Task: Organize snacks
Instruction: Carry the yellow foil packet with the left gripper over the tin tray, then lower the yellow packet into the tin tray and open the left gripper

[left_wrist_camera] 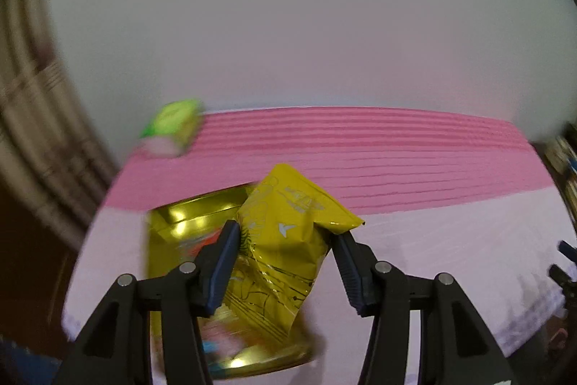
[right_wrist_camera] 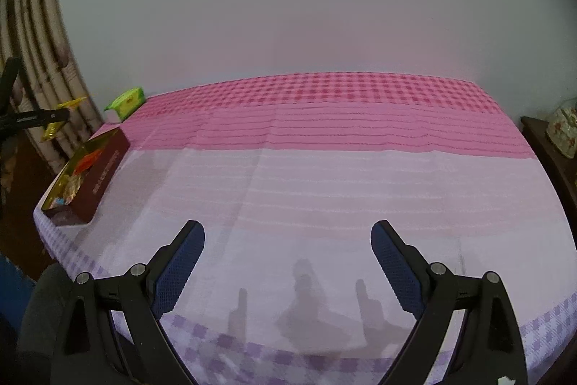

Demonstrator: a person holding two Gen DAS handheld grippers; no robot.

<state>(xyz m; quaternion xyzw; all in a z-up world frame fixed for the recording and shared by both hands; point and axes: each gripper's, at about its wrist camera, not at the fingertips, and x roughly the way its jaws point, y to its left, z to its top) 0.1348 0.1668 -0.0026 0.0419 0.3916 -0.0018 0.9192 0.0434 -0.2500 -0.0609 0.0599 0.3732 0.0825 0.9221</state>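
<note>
My left gripper [left_wrist_camera: 285, 233] is shut on a yellow snack packet [left_wrist_camera: 285, 240] and holds it above a gold-lined box [left_wrist_camera: 169, 240] that has other snacks in it. A green snack packet [left_wrist_camera: 171, 121] lies behind the box at the table's far left. In the right wrist view the box [right_wrist_camera: 90, 172] is dark red outside and sits at the table's left edge, with the green packet [right_wrist_camera: 126, 101] beyond it and the yellow packet [right_wrist_camera: 63, 118] in the air above. My right gripper [right_wrist_camera: 288, 251] is open and empty over the tablecloth.
A pink and white checked cloth [right_wrist_camera: 324, 168] covers the table. A plain wall stands behind it. Curtains [right_wrist_camera: 43, 60] hang at the left. A dark side table [right_wrist_camera: 548, 147] with a floral container stands at the right.
</note>
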